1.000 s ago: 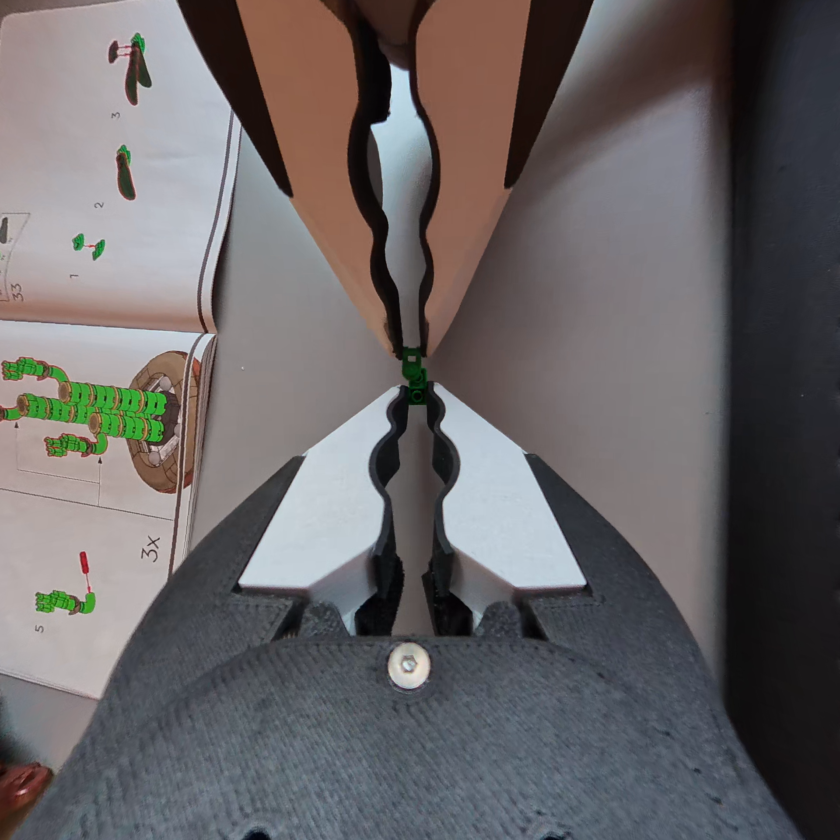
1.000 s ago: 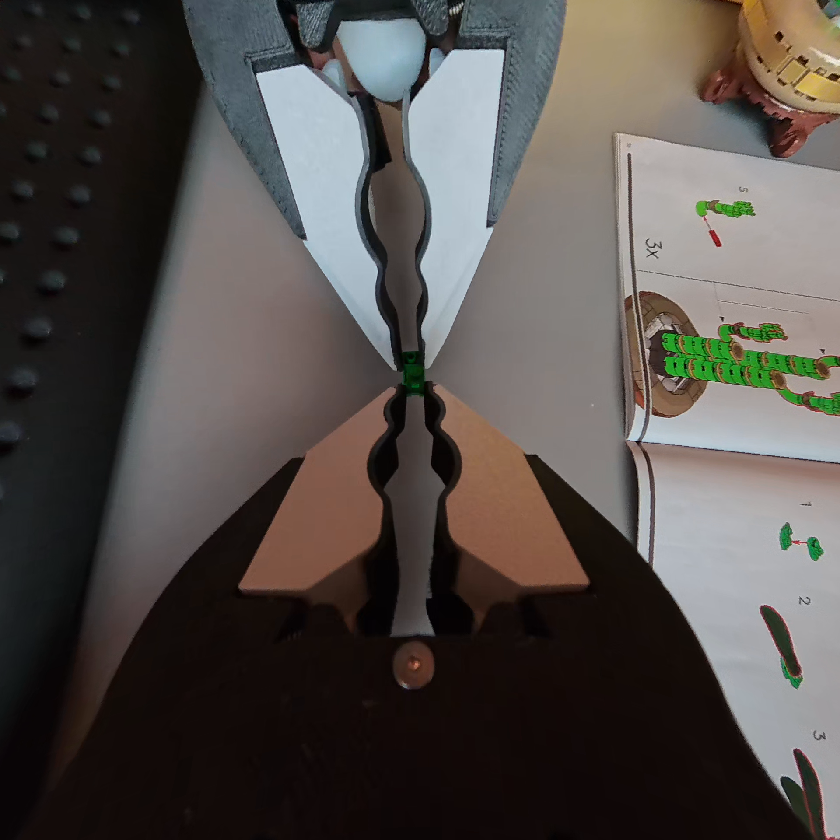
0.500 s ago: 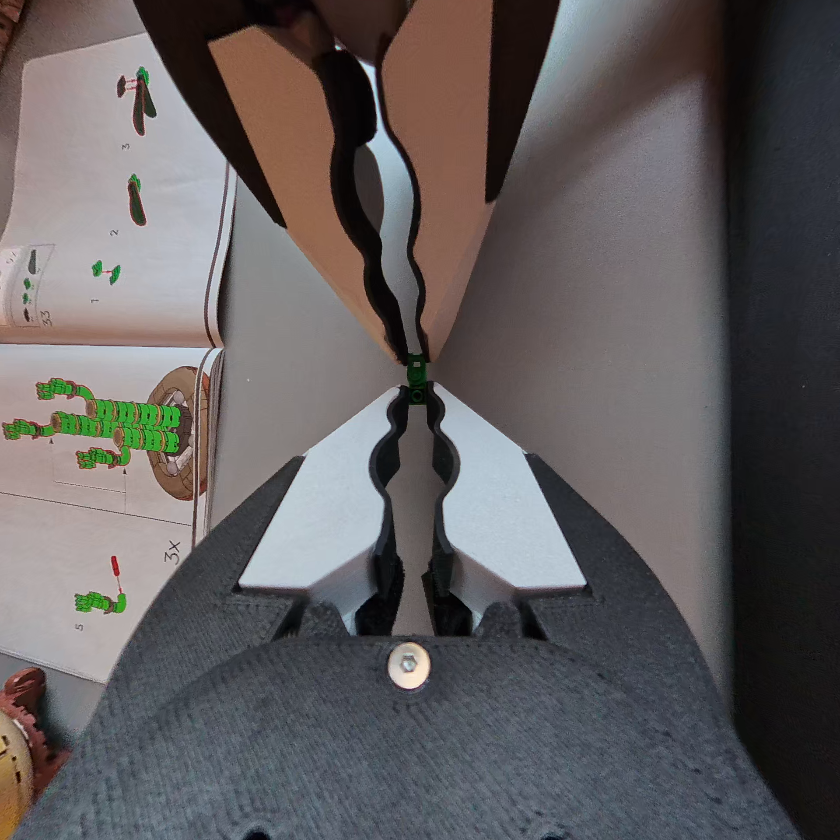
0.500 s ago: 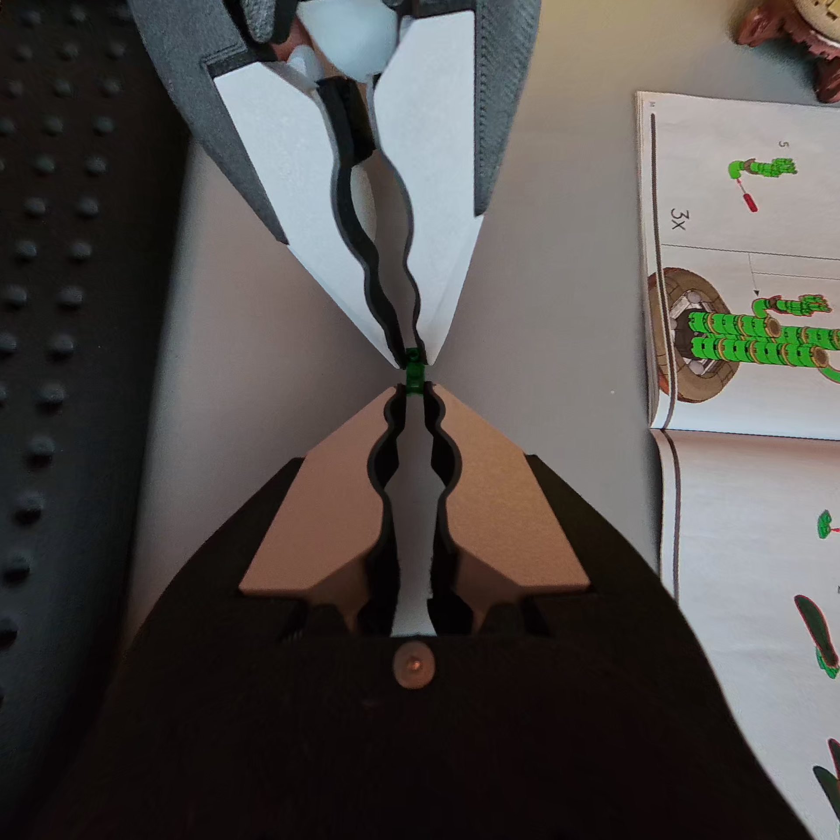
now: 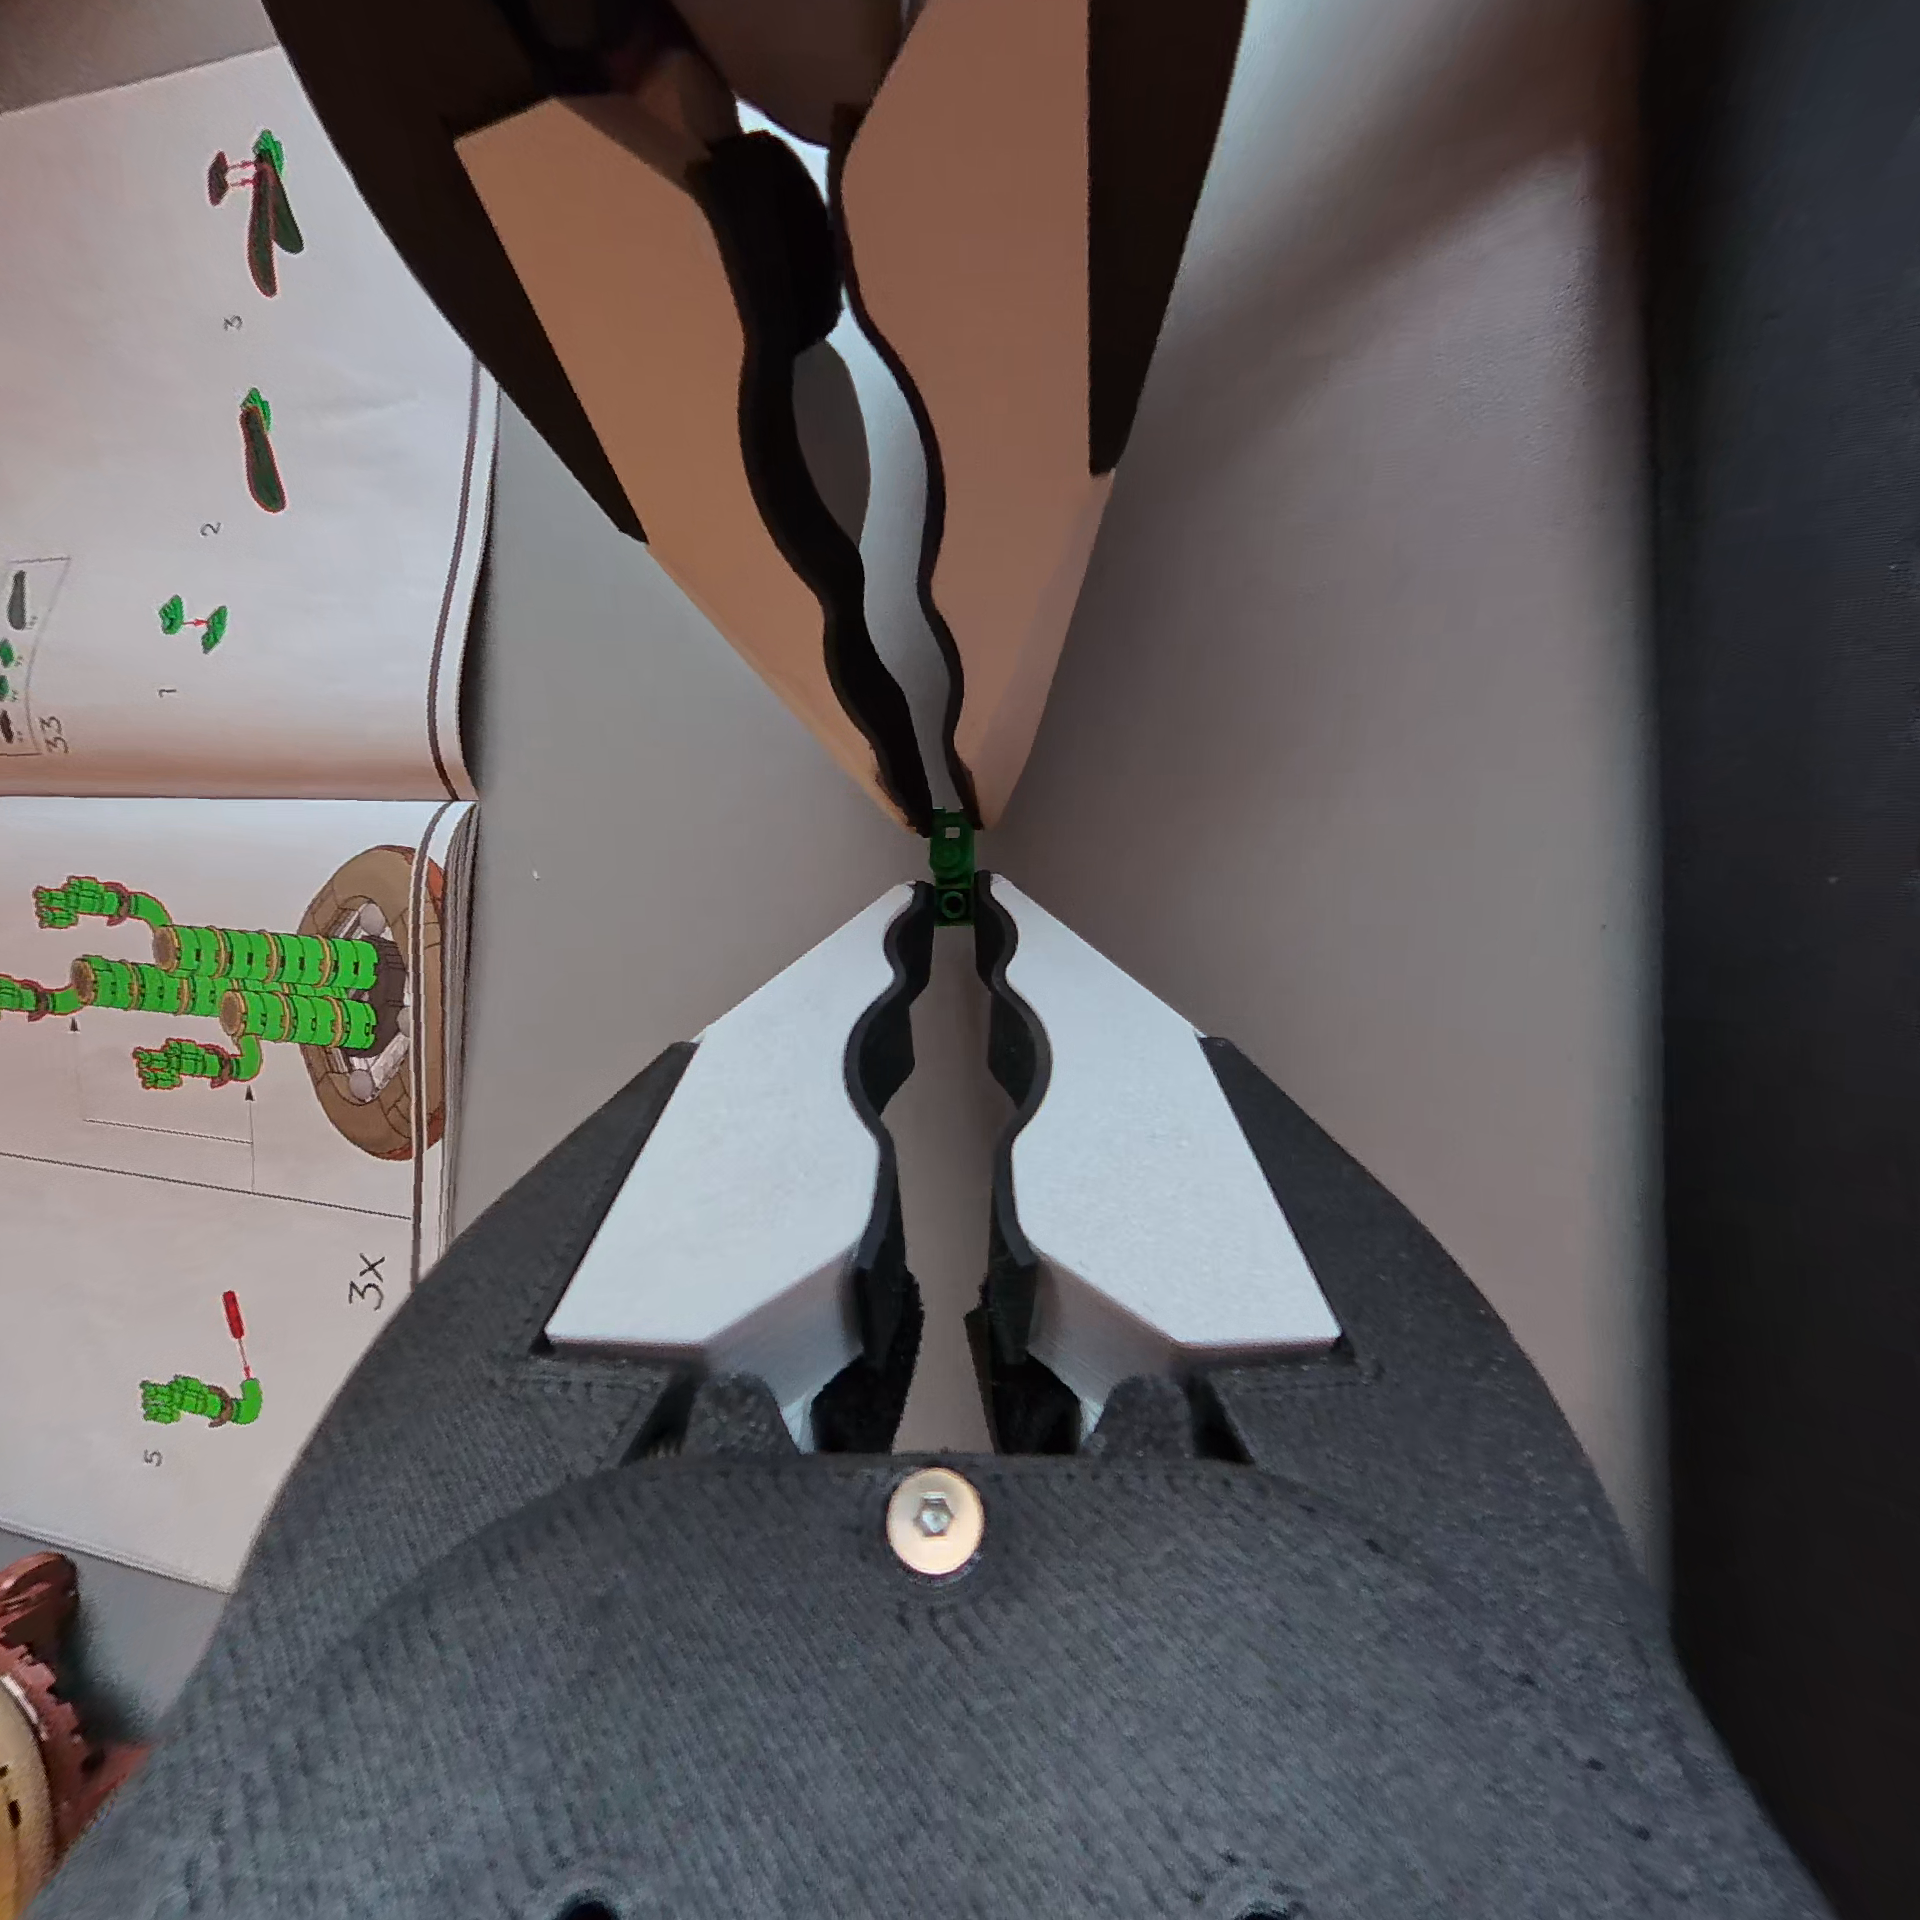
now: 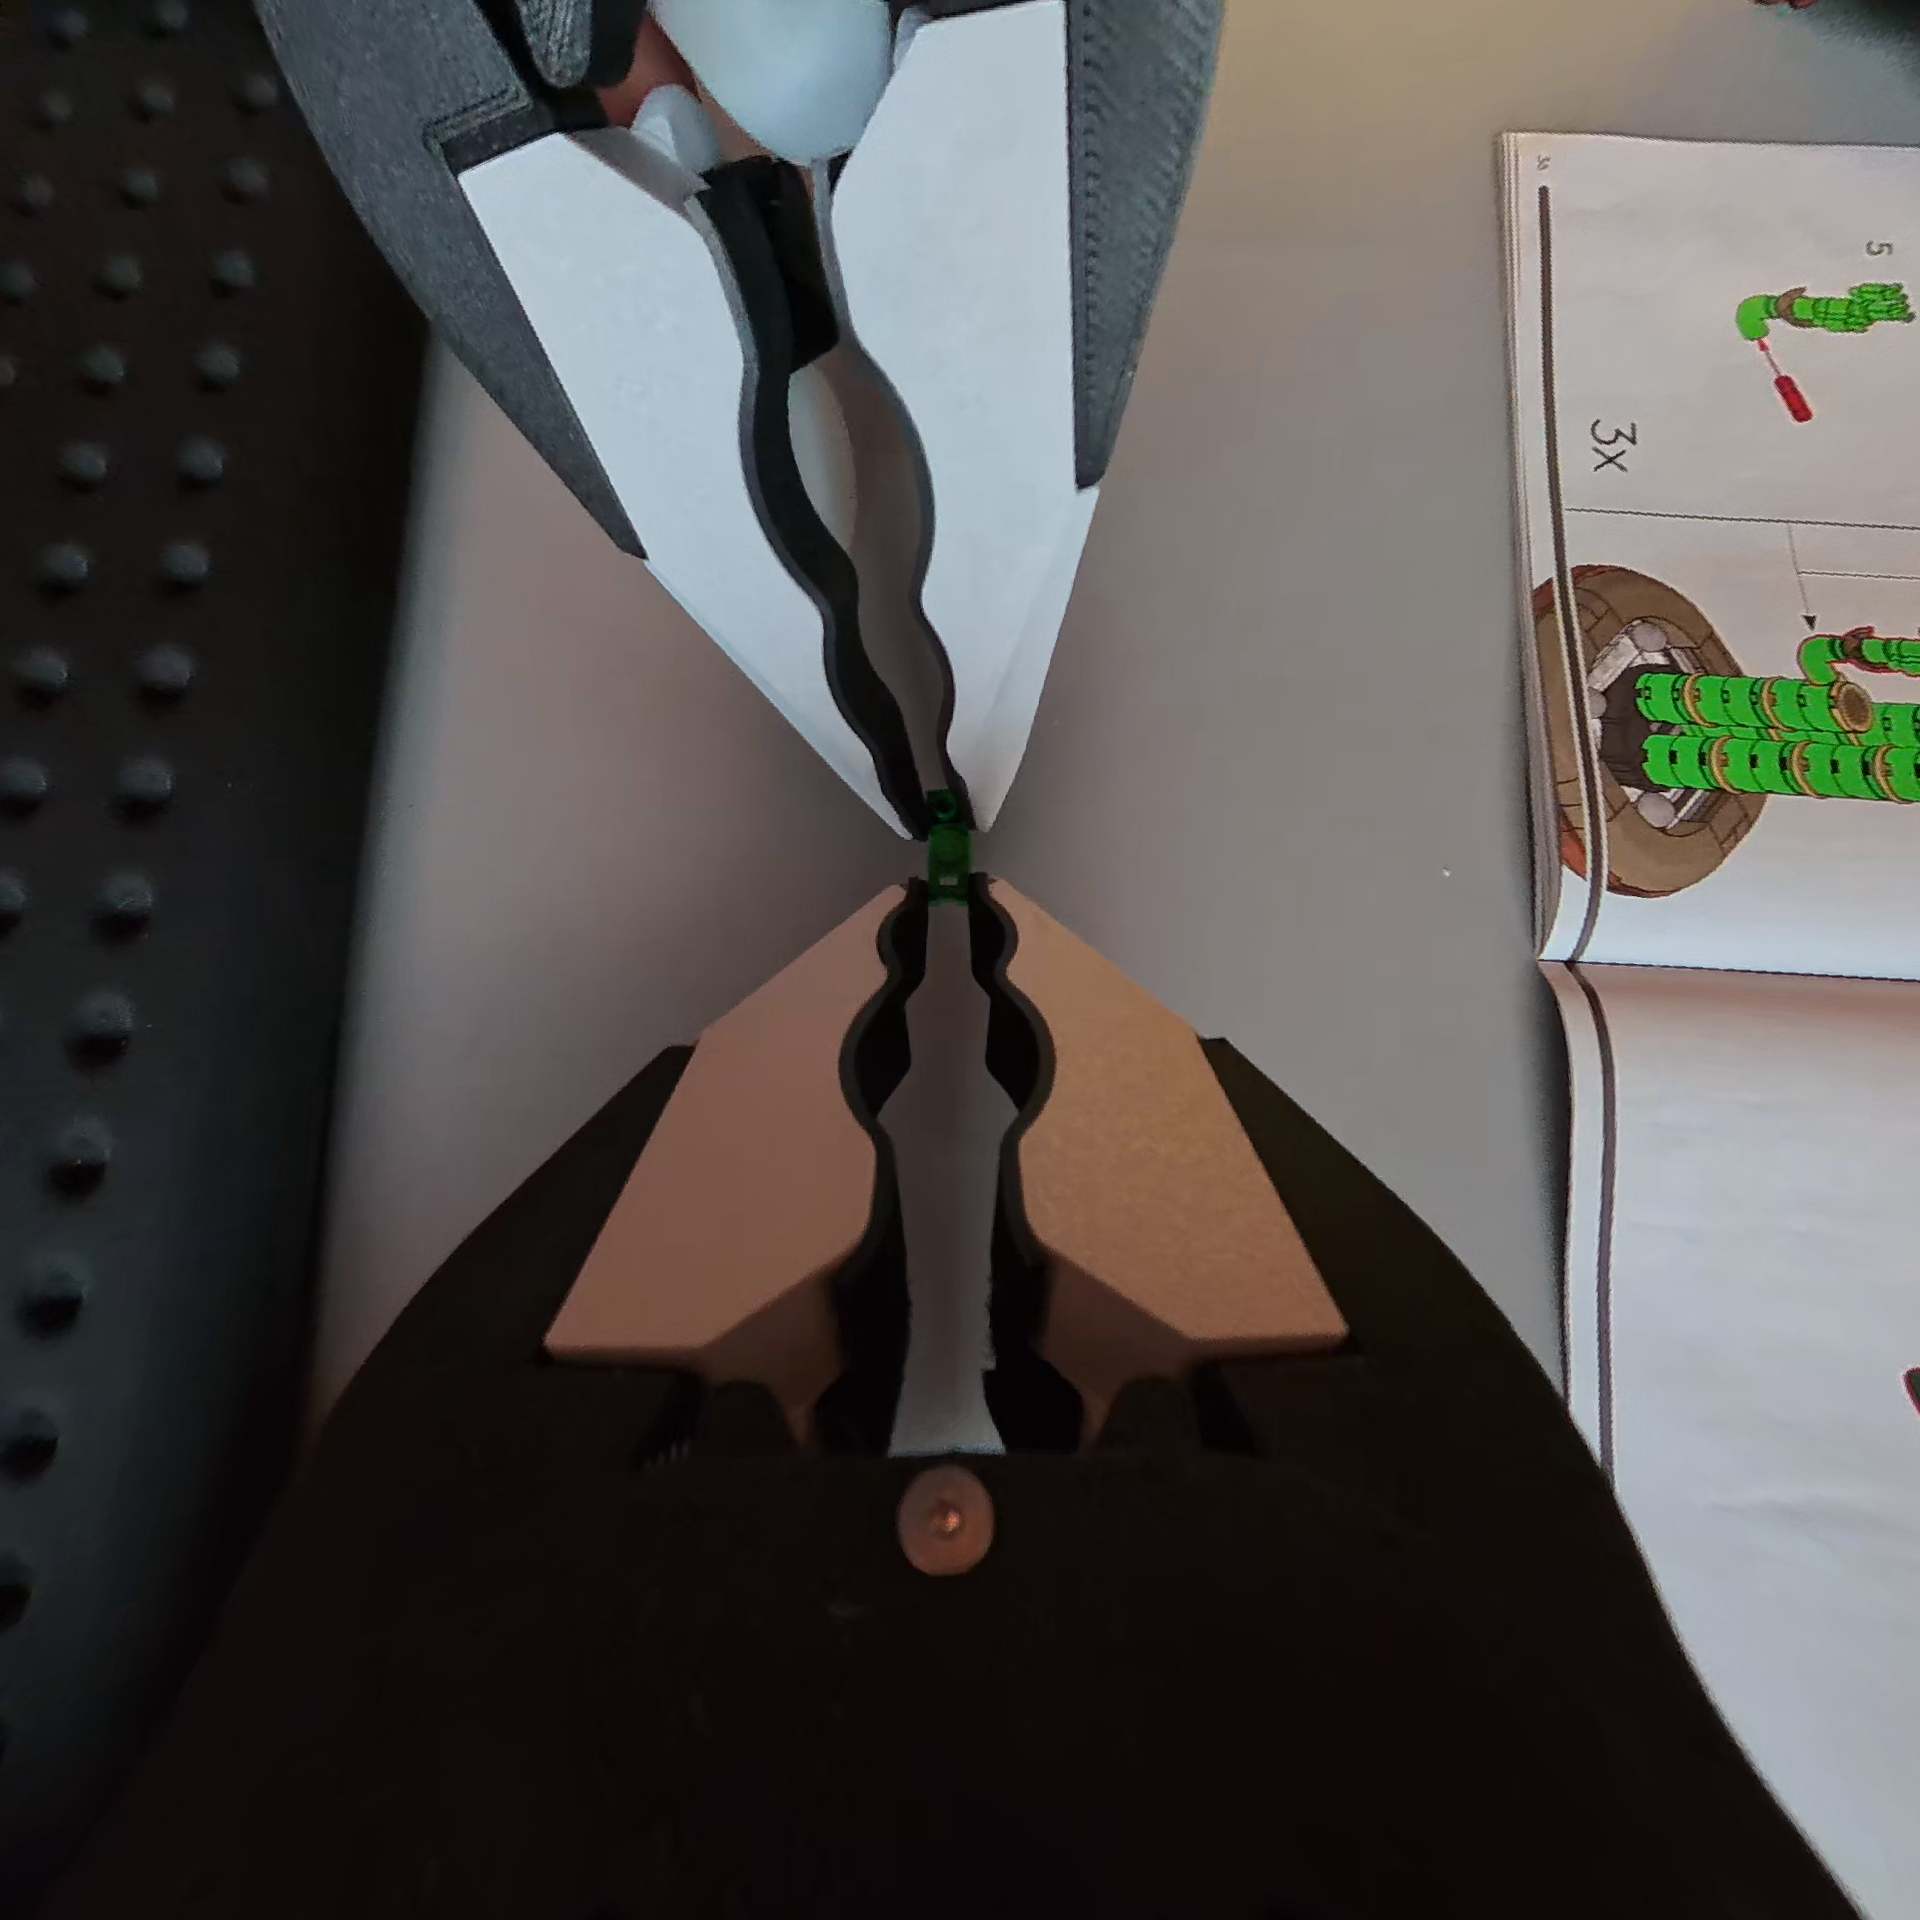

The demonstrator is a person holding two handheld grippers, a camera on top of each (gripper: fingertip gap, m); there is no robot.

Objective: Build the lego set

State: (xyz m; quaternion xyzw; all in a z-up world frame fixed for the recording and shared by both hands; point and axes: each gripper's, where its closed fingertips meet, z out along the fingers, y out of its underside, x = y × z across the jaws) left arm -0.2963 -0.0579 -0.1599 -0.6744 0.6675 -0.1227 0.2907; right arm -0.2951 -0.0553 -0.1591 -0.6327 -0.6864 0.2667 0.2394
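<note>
above the grey desk (image 5: 1299, 727), the left gripper (image 5: 954, 902) with white fingers (image 5: 790, 1122) and the right gripper (image 6: 943, 896) with tan fingers (image 6: 1143, 1164) meet tip to tip. each is clenched on one end of a small green lego piece (image 5: 953, 873), held in the air between them. an open instruction booklet (image 5: 208, 935) lies on the desk beside the grippers, and a black studded mat (image 6: 156, 831) lies on the other side.

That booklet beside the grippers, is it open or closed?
Open. The instruction booklet lies flat on the table, two pages showing either side of its fold.
</note>
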